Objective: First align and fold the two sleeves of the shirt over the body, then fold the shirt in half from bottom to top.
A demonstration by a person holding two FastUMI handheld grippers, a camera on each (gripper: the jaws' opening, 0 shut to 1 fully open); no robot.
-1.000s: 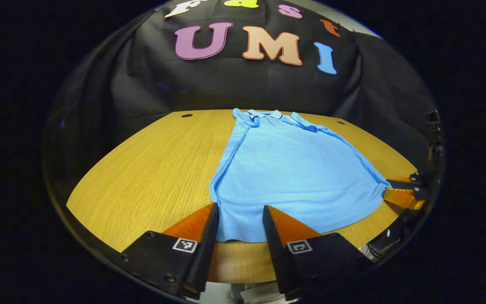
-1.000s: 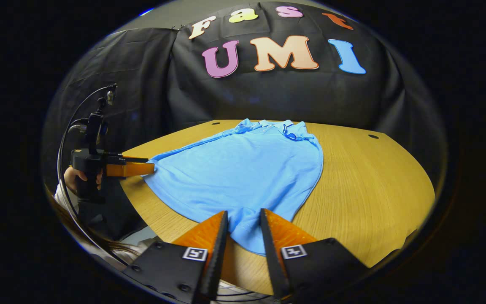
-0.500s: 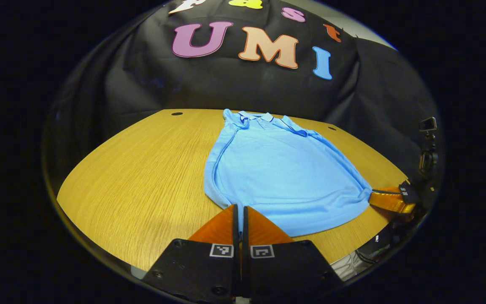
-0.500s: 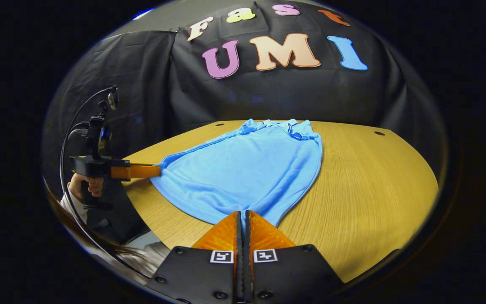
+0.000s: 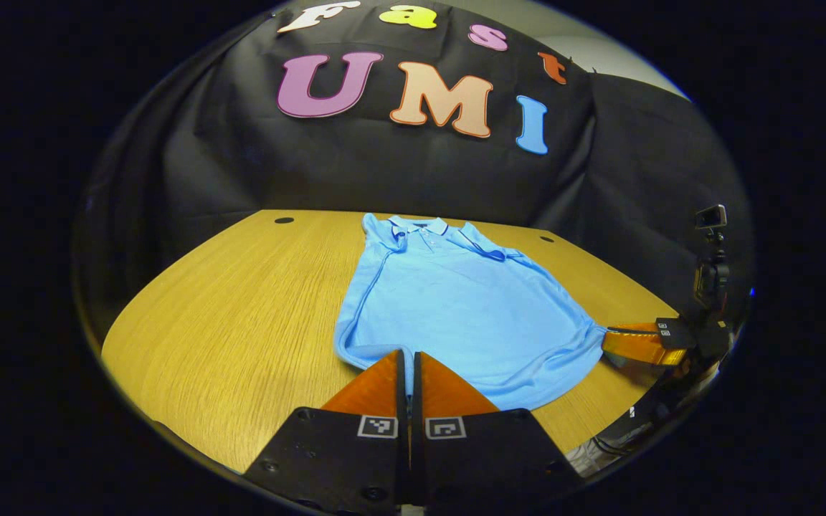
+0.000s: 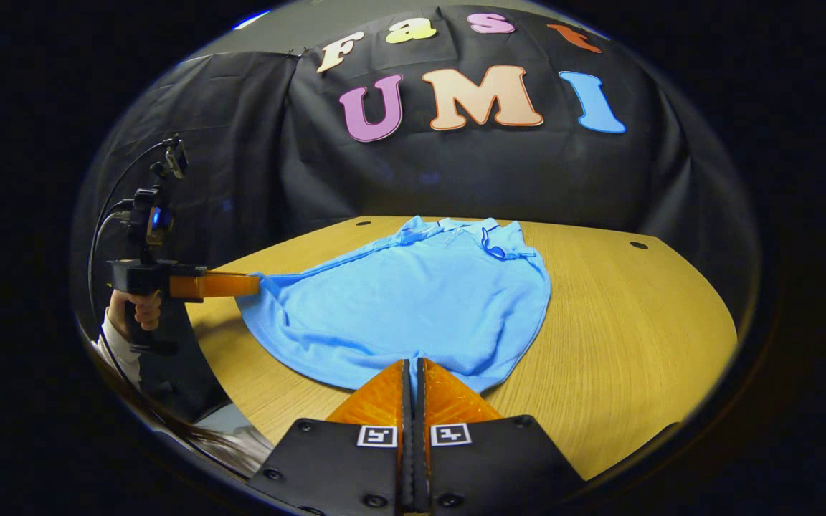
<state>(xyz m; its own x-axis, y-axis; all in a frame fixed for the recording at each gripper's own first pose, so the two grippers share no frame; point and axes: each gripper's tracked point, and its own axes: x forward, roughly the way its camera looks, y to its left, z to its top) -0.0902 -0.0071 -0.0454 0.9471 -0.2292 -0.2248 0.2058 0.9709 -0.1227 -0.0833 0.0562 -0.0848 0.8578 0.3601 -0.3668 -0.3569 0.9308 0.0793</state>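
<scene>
A light blue polo shirt (image 5: pixel 456 301) lies on the wooden table (image 5: pixel 241 315), collar at the far end, sleeves folded in over the body. My left gripper (image 5: pixel 408 352) is shut on the shirt's near hem by its left corner, and the hem is raised off the table there. In the right gripper view the same shirt (image 6: pixel 413 301) spreads ahead, and my right gripper (image 6: pixel 413 362) is shut on the hem near its right corner. The left gripper (image 6: pixel 252 284) also shows there at the left, held by a hand (image 6: pixel 137 312). The right gripper (image 5: pixel 610 342) shows at the right of the left gripper view.
The round wooden table (image 6: pixel 635 337) has bare wood to both sides of the shirt and small dark holes (image 6: pixel 639 245) near its far edge. The black cloth wall (image 5: pixel 384 172) stands right behind the table.
Both grippers went from open around the hem to shut on it. They have since lifted the hem a little, and the shirt's near edge has drawn farther from the table's front edge.
</scene>
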